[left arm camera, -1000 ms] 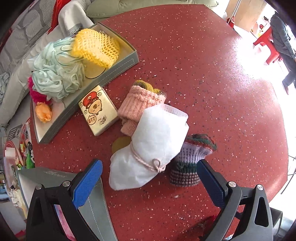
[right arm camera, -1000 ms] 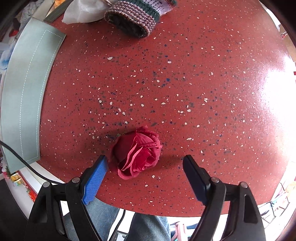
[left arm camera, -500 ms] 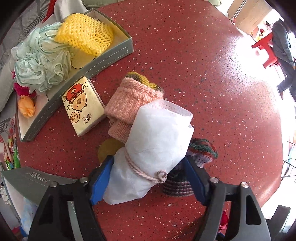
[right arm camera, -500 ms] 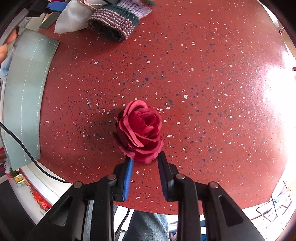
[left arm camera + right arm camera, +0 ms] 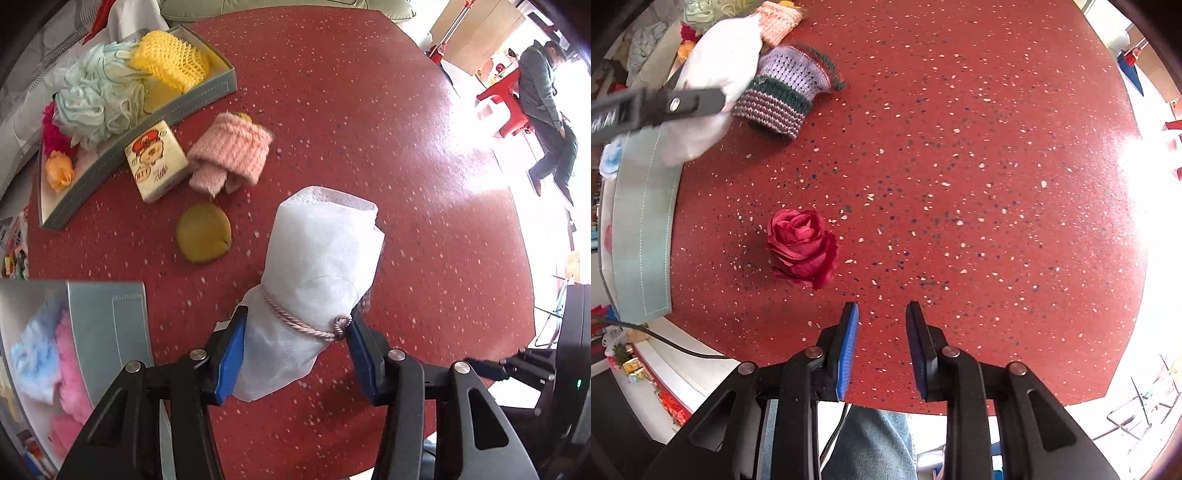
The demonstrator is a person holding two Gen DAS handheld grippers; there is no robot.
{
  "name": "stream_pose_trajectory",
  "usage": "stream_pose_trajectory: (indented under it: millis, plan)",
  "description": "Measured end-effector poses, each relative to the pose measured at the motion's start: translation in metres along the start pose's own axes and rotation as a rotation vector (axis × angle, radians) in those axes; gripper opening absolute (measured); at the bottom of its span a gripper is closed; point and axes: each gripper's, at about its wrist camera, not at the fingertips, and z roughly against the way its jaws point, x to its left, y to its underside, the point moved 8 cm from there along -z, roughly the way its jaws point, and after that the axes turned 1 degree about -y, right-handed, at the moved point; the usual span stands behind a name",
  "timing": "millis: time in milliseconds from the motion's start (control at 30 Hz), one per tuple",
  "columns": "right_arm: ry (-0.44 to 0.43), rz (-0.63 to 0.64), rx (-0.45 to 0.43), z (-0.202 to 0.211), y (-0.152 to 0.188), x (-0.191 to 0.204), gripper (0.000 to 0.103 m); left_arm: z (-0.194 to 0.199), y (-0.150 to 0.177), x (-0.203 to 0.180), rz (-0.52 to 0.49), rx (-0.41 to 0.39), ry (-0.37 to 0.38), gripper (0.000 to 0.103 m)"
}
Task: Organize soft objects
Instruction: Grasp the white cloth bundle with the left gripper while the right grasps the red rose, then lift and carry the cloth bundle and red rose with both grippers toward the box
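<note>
A white fabric pouch tied with a pink cord hangs above the red table. My left gripper pinches its tied end; both blue pads press on it while the jaws keep closing. The right wrist view shows the same pouch at top left. A red fabric rose lies loose on the table. My right gripper is shut with nothing between its fingers, just below and right of the rose and apart from it.
A striped knit cuff, a pink knit roll, a yellow round pad and a tissue pack lie on the table. A far grey tray holds puffs and flowers. A near tray holds pink and blue puffs.
My left gripper closed on the white pouch and lifted it away from the knit pieces. My right gripper closed at the rose, which now lies free on the table.
</note>
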Motion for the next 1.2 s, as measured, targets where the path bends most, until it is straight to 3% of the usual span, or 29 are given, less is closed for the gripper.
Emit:
stream_pose_trajectory:
  millis: [200, 233, 267, 333, 400, 433, 533, 700, 767, 800, 833, 900, 933, 1100, 1167, 1200]
  plan:
    - [-0.064, 0.033, 0.006, 0.005, 0.001, -0.004, 0.033, -0.006, 0.069, 0.003, 0.111, 0.067, 0.021, 0.053]
    - [-0.065, 0.048, 0.006, 0.005, 0.000, -0.001, 0.047, -0.009, 0.079, 0.005, 0.130, 0.079, 0.017, 0.053]
    - [-0.063, 0.069, 0.008, 0.004, -0.001, 0.002, 0.068, -0.012, 0.090, 0.008, 0.146, 0.089, 0.003, 0.053]
    - [-0.053, 0.125, 0.000, 0.001, -0.005, 0.014, 0.081, -0.022, 0.101, 0.014, 0.161, 0.101, -0.032, 0.066]
    - [-0.020, 0.182, -0.008, -0.002, -0.011, 0.024, 0.081, -0.027, 0.102, 0.017, 0.153, 0.089, -0.076, 0.086]
    - [-0.003, 0.204, -0.015, -0.003, -0.013, 0.030, 0.081, -0.028, 0.100, 0.017, 0.140, 0.070, -0.097, 0.089]
    - [0.060, 0.245, -0.020, -0.008, -0.021, 0.032, 0.081, -0.041, 0.094, 0.021, 0.130, 0.081, -0.142, 0.089]
    - [0.073, 0.297, -0.012, -0.021, -0.039, 0.037, 0.079, -0.065, 0.099, 0.029, 0.121, 0.127, -0.168, 0.089]
    - [0.079, 0.330, -0.002, -0.028, -0.045, 0.040, 0.072, -0.072, 0.099, 0.030, 0.102, 0.142, -0.178, 0.090]
    - [0.089, 0.340, 0.006, -0.031, -0.047, 0.041, 0.071, -0.073, 0.098, 0.032, 0.102, 0.135, -0.180, 0.096]
    - [0.111, 0.359, -0.009, -0.034, -0.045, 0.047, 0.063, -0.075, 0.098, 0.034, 0.109, 0.135, -0.187, 0.103]
    - [0.150, 0.382, -0.017, -0.037, -0.045, 0.053, 0.051, -0.081, 0.097, 0.042, 0.148, 0.153, -0.128, 0.103]
    - [0.168, 0.383, -0.017, -0.036, -0.047, 0.052, 0.039, -0.083, 0.098, 0.046, 0.182, 0.164, -0.106, 0.103]
    - [0.102, 0.307, 0.012, -0.030, -0.052, 0.047, 0.036, -0.087, 0.089, 0.047, 0.191, 0.237, -0.107, 0.103]
    - [0.092, 0.299, 0.008, -0.023, -0.048, 0.041, 0.036, -0.081, 0.084, 0.045, 0.185, 0.217, -0.101, 0.095]
    - [0.088, 0.297, 0.005, -0.020, -0.047, 0.039, 0.036, -0.078, 0.077, 0.040, 0.176, 0.199, -0.102, 0.083]
